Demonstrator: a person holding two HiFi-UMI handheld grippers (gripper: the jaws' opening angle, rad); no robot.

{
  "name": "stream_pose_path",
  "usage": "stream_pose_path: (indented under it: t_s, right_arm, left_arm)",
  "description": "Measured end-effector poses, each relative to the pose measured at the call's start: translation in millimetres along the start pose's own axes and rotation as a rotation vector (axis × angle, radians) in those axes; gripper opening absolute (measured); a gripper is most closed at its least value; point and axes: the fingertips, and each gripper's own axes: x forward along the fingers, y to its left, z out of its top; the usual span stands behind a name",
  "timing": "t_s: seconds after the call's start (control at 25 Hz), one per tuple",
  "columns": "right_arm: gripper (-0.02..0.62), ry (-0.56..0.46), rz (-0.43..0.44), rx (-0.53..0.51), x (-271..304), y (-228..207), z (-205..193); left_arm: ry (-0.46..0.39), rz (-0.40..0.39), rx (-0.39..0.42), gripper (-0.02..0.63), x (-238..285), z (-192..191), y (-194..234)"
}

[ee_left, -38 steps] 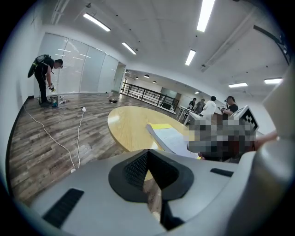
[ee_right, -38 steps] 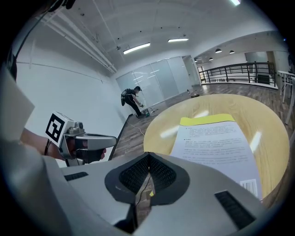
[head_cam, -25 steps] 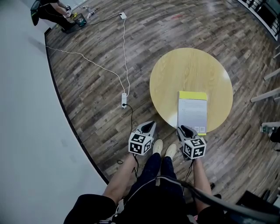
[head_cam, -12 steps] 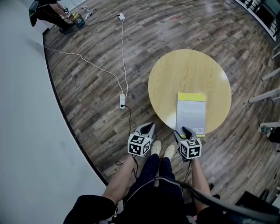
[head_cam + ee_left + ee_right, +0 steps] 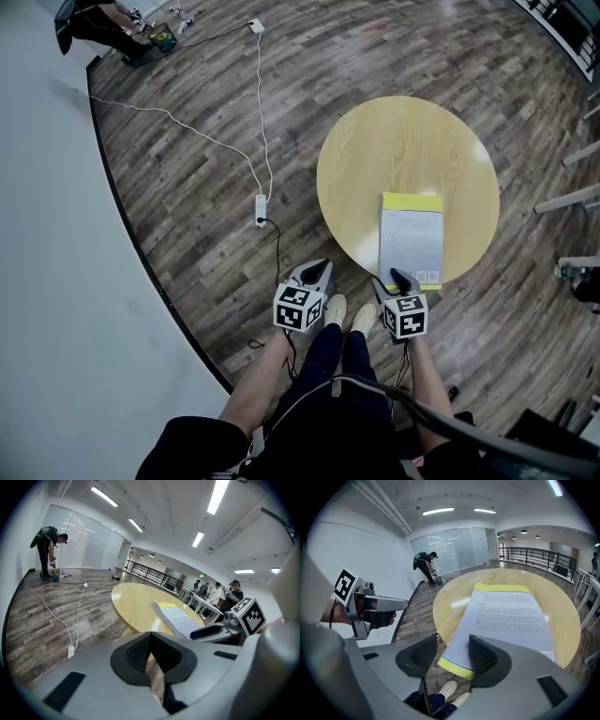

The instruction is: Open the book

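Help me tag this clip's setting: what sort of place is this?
Likely a large open office or lab hall: wood-plank floor, long ceiling strip lights, glass wall panels and a round table.

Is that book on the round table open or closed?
Closed: the book lies flat on the table, its cover down, no pages spread.

I had my left gripper (image 5: 319,270) angled down, jaws together; my right gripper (image 5: 398,277) had just opened its jaws, the book (image 5: 411,239) corner between them.
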Motion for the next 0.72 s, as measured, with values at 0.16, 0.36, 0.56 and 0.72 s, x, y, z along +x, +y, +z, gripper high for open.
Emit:
stream_pose_path:
  t_s: [0.16,0.36,0.56,0.72]
  right_arm:
    - [0.199,-0.007,-0.045,-0.034,1.2,-0.2,0.0]
    - [0.199,-0.008,-0.067,-0.052,1.5,0.6,0.1]
    - [0.199,-0.006,-0.087,-0.077,1.4,1.2,-0.3]
    - [0.199,0.002,-0.101,-0.099,2.0,0.7,-1.3]
  left_arm:
    - [0.008,-0.002,-0.007,-0.002,1.6,-3.7,2.4]
    - [0.014,-0.008,-0.015,-0.002,4.3,-5.0,1.8]
    - [0.016,-0.015,-0.016,-0.002,7.3,-5.0,1.2]
    - [0.016,-0.015,-0.016,-0.002,9.0,-4.9,1.4]
